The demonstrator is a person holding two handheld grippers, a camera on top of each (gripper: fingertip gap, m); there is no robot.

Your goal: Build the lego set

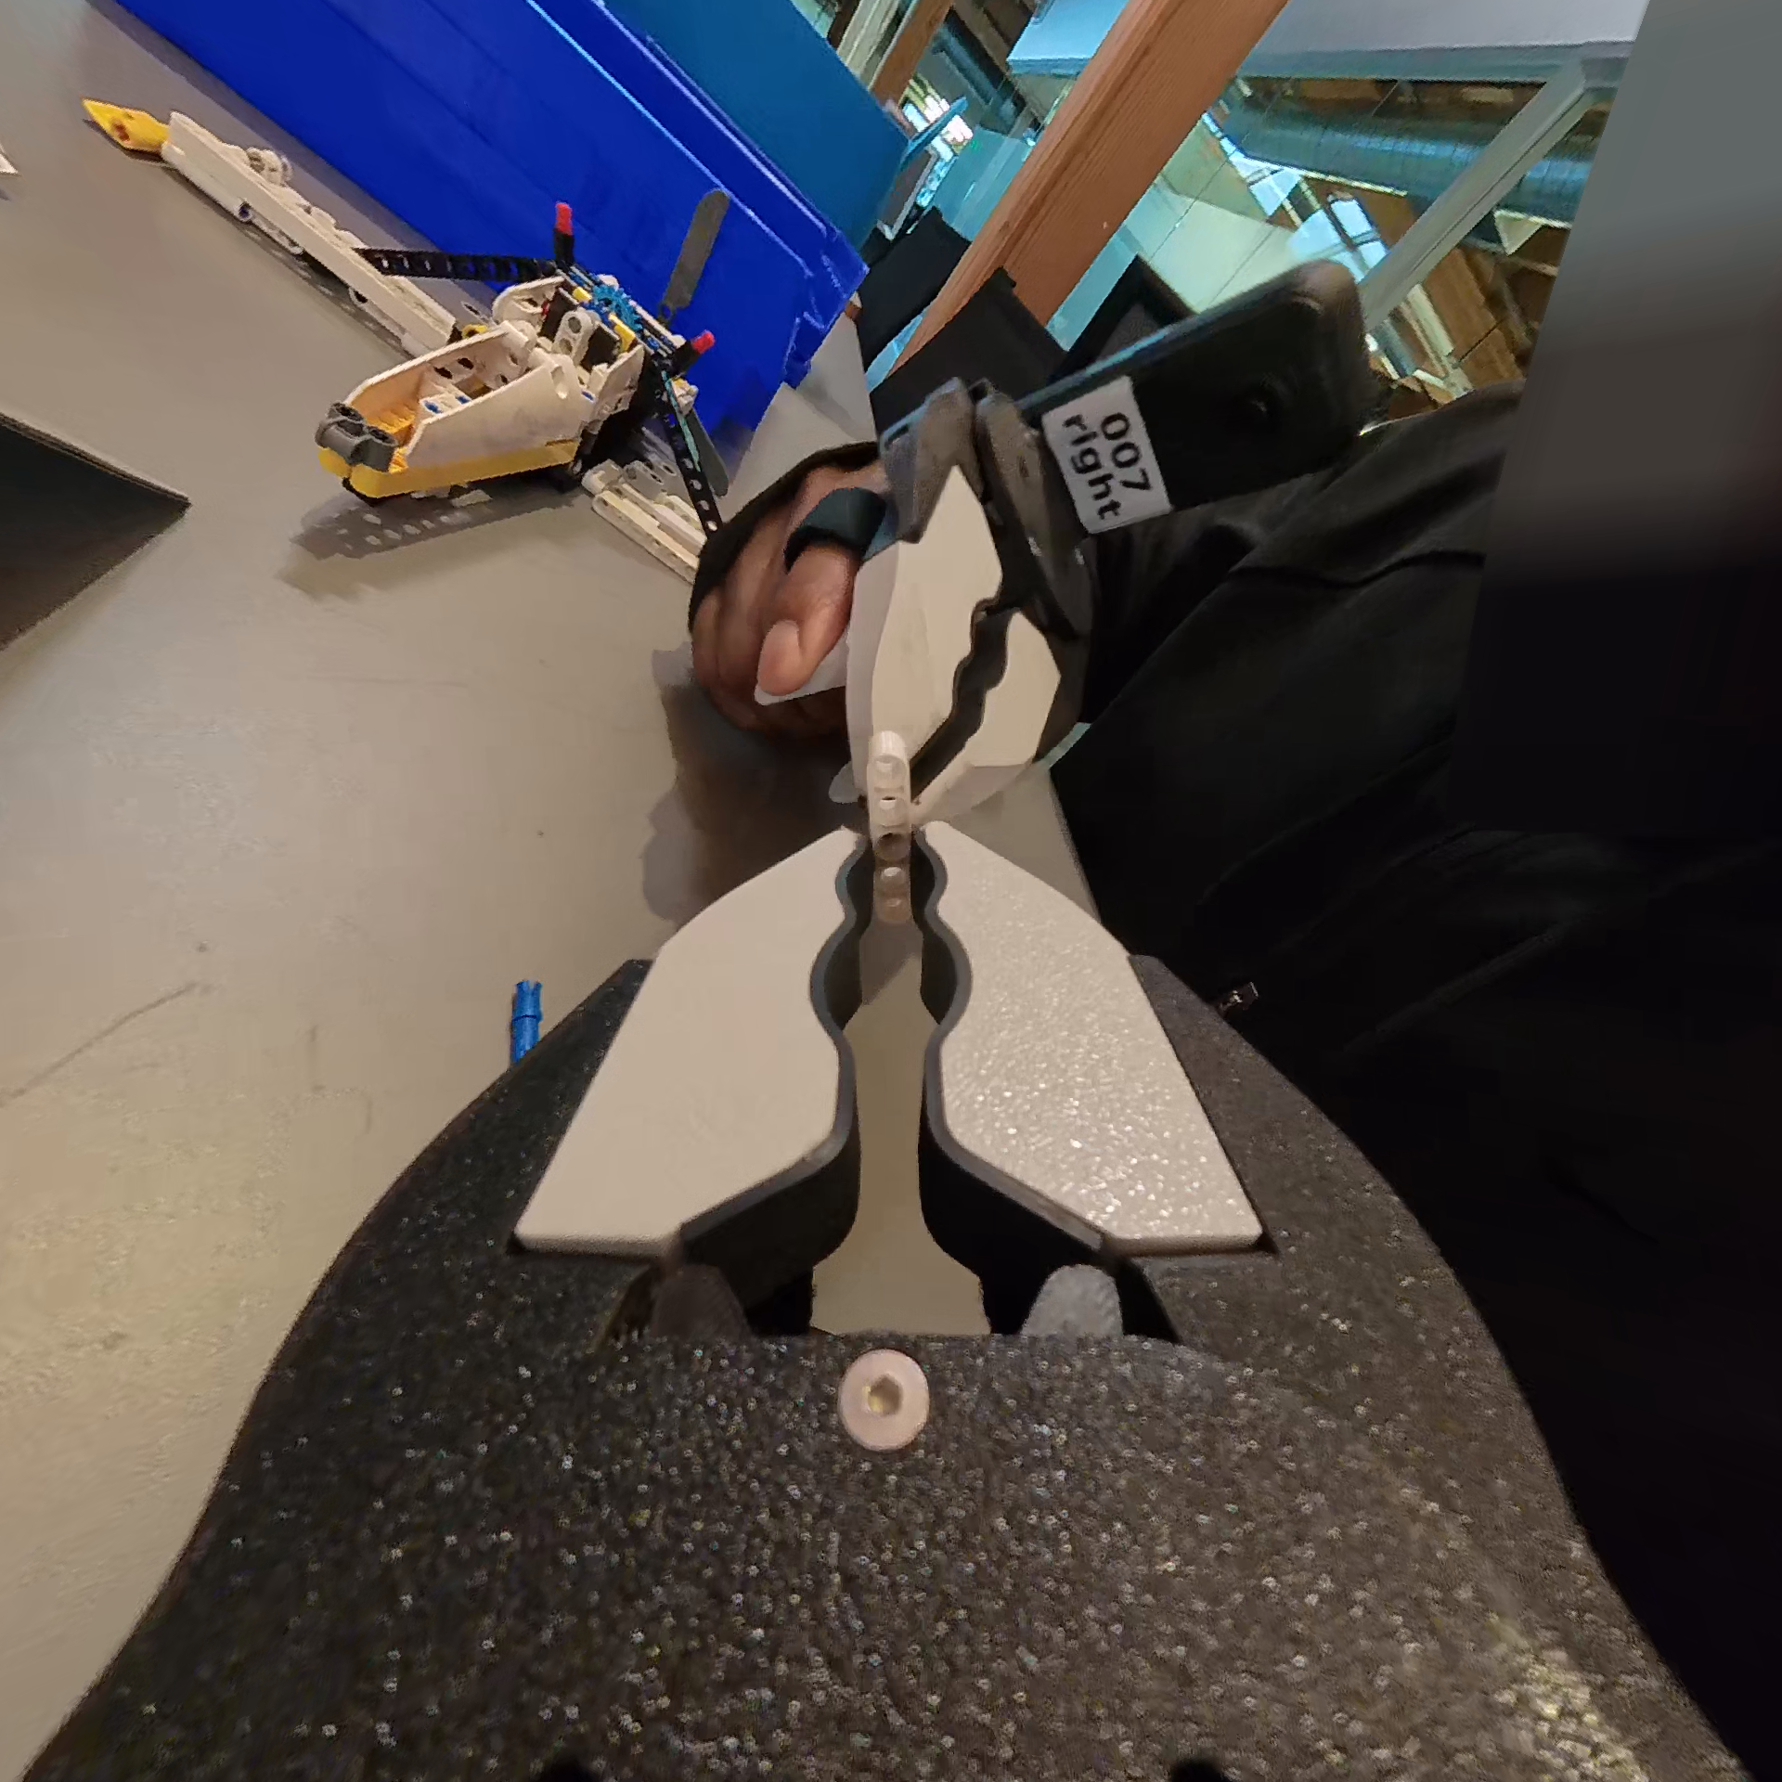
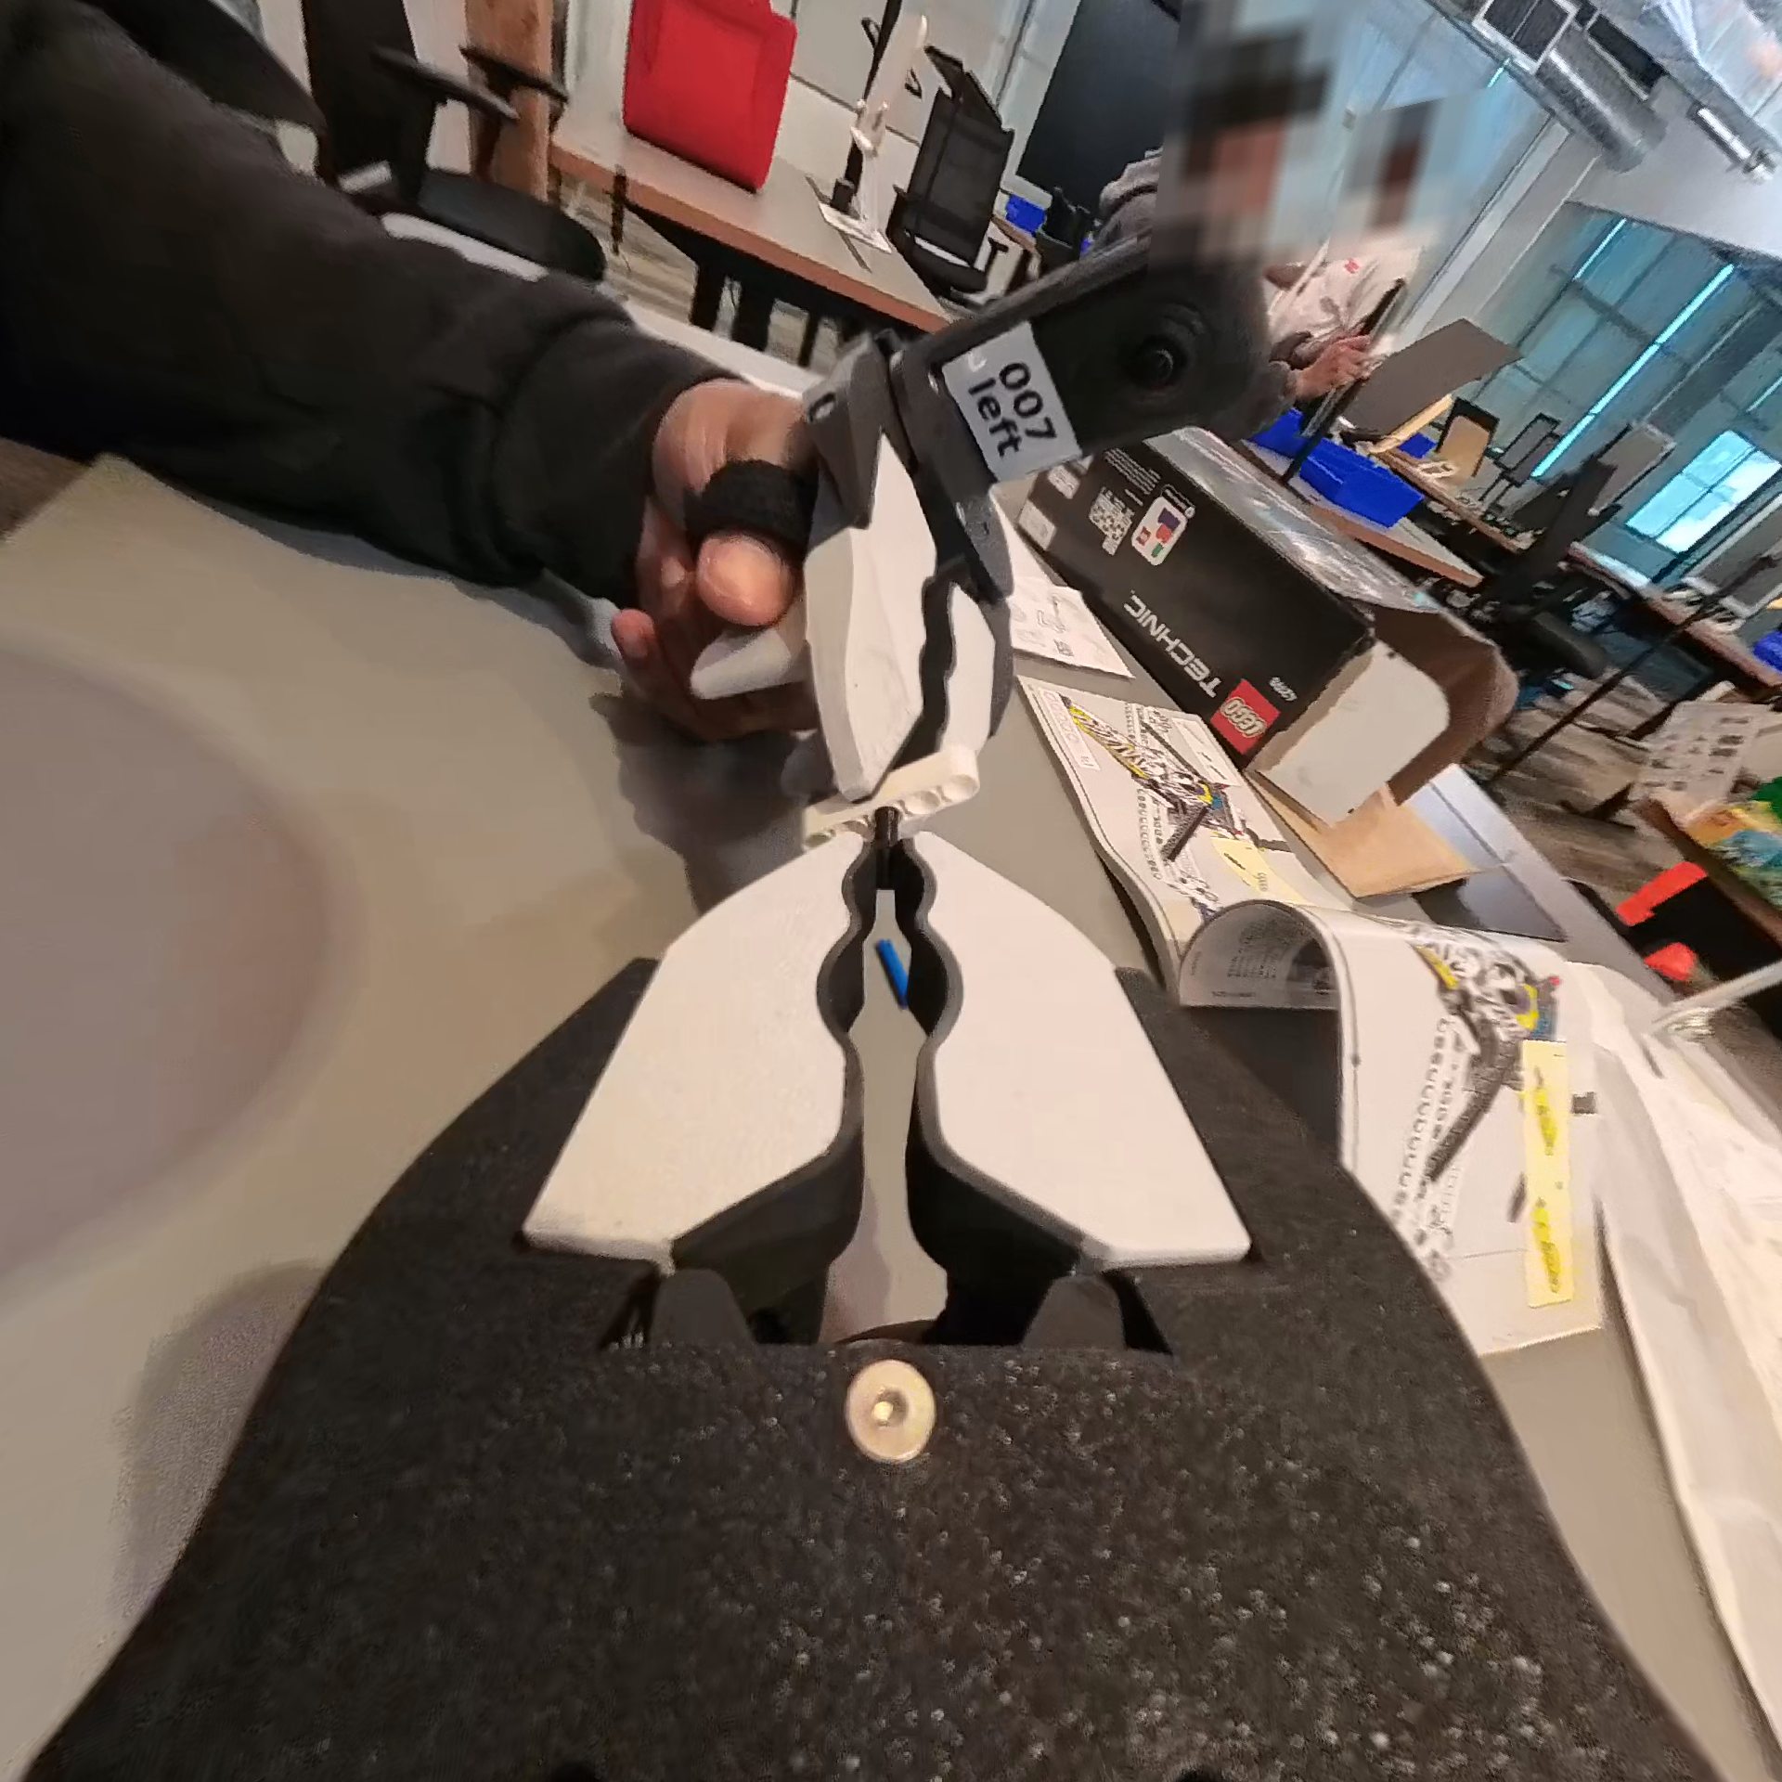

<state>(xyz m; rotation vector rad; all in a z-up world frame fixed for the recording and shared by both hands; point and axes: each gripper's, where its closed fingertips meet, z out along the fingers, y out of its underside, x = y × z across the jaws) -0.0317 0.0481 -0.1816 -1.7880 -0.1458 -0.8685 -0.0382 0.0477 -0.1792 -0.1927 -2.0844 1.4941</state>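
Left gripper (image 1: 892, 849) clamps a white perforated beam (image 1: 887, 786); right gripper (image 2: 887, 849) pinches a small black pin (image 2: 886, 837) pushed against that beam.

Both grippers meet tip to tip just above the grey counter (image 1: 241, 771), each held by a hand in a black sleeve. The beam is a short, off-white plastic bar with rounded ends and a row of round holes along its length; the left gripper's pads press on its sides. The pin is thin, dark and short, its far end touching one hole of the beam. A blue pin (image 1: 526, 1017) lies on the counter below. Farther off stand a white-and-yellow brick helicopter (image 1: 501, 405) beside a blue bin (image 1: 617, 164), an open instruction booklet (image 2: 1254, 868) and a black box (image 2: 1215, 588).
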